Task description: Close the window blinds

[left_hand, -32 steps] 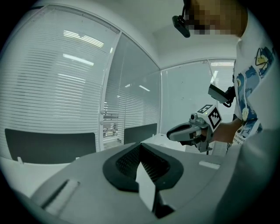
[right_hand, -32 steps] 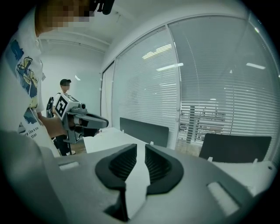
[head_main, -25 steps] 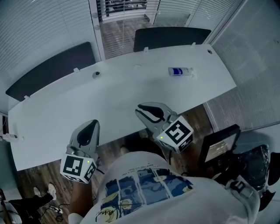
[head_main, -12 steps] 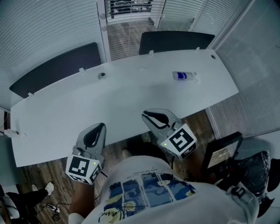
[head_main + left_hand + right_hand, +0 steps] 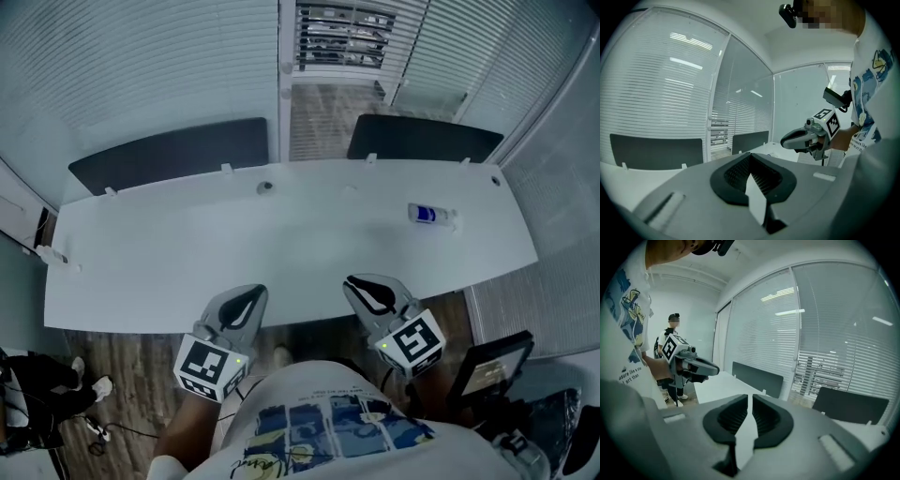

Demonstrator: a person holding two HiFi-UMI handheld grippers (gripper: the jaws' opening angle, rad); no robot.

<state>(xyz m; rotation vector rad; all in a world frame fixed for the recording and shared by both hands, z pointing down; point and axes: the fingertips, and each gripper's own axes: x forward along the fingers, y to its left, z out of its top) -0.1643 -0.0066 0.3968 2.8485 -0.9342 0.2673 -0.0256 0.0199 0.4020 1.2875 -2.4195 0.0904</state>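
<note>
White slatted window blinds [image 5: 141,66] hang on the glass walls beyond a curved white desk [image 5: 141,262]. One narrow section [image 5: 342,36] has its slats open, and I can see through it. My left gripper [image 5: 247,300] and right gripper [image 5: 368,287] hover side by side over the desk's near edge, far from the blinds. Both are shut with nothing between the jaws. In the left gripper view its jaws [image 5: 751,174] point at the blinds [image 5: 661,93], with the right gripper [image 5: 802,138] to the side. The right gripper view shows its own jaws [image 5: 751,414], the blinds [image 5: 825,329] and the left gripper [image 5: 699,366].
A small bottle [image 5: 430,215] lies on the desk at the right. Two dark panels [image 5: 173,155] [image 5: 422,141] stand along its far edge. A small screen [image 5: 487,367] sits low on my right. A person [image 5: 671,357] stands behind my left side.
The head view has swung up and right, so the desk and blinds sit lower in the picture. Both grippers have dropped toward the bottom edge and stay shut.
</note>
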